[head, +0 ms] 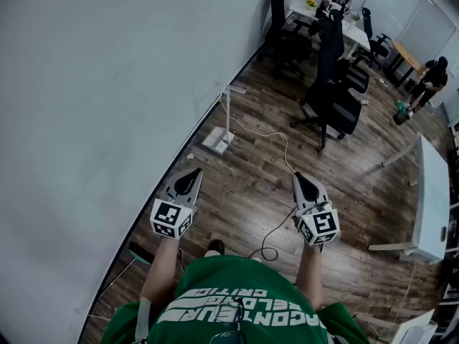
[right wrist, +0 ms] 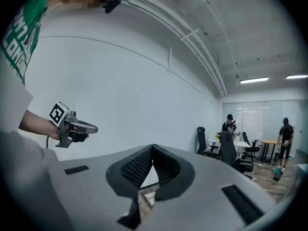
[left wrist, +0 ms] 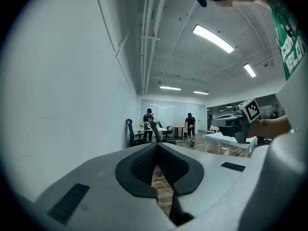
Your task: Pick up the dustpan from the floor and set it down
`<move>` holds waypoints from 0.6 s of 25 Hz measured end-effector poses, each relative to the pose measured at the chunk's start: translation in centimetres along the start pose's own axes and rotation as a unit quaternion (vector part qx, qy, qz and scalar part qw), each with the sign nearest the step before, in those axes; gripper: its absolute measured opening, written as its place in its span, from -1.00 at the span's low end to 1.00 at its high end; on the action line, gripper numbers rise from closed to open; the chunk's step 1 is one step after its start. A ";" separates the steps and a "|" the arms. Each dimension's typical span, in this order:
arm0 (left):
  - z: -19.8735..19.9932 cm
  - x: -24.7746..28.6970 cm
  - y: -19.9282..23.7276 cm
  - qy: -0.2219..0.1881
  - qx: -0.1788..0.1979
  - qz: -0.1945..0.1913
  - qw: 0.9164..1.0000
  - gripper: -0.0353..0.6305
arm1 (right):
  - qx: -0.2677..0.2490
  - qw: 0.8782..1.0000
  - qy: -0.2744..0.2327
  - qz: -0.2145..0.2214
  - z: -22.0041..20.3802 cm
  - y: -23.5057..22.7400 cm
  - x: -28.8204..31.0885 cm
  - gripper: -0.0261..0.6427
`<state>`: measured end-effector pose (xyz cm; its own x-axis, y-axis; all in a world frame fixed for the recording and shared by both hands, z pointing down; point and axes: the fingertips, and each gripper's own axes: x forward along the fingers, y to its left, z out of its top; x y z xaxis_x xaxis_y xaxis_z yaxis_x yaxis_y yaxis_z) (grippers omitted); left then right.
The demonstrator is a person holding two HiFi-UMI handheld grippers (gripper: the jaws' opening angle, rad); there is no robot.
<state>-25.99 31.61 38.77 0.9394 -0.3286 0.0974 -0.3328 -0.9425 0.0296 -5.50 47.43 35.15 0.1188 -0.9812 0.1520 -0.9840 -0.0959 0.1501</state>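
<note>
Presently left gripper [head: 194, 172] and right gripper [head: 297, 177] hover closed, empty.

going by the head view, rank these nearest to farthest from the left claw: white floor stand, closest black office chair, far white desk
1. white floor stand, by the wall, just ahead of the left claw
2. black office chair, mid-room, off to the right
3. white desk, at the far end of the room
</note>
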 end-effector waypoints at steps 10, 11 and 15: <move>-0.7 1.4 2.8 0.009 -0.018 -0.007 1.000 -0.91 | 0.011 1.000 0.025 -0.001 -1.0 0.4 3.1 -0.89; -0.8 1.9 3.0 0.012 -0.019 -0.008 1.000 -0.91 | 0.013 1.000 0.025 -0.002 -1.2 0.1 3.5 -0.89; -1.6 4.2 3.6 0.020 -0.017 -0.010 1.000 -0.91 | 0.023 0.999 0.024 -0.007 -2.5 -2.1 5.9 -0.90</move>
<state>-23.37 26.93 40.84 0.9424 -0.3055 0.1359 -0.3163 -0.9464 0.0657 -2.37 42.23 38.16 0.1379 -0.9708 0.1965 -0.9870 -0.1183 0.1084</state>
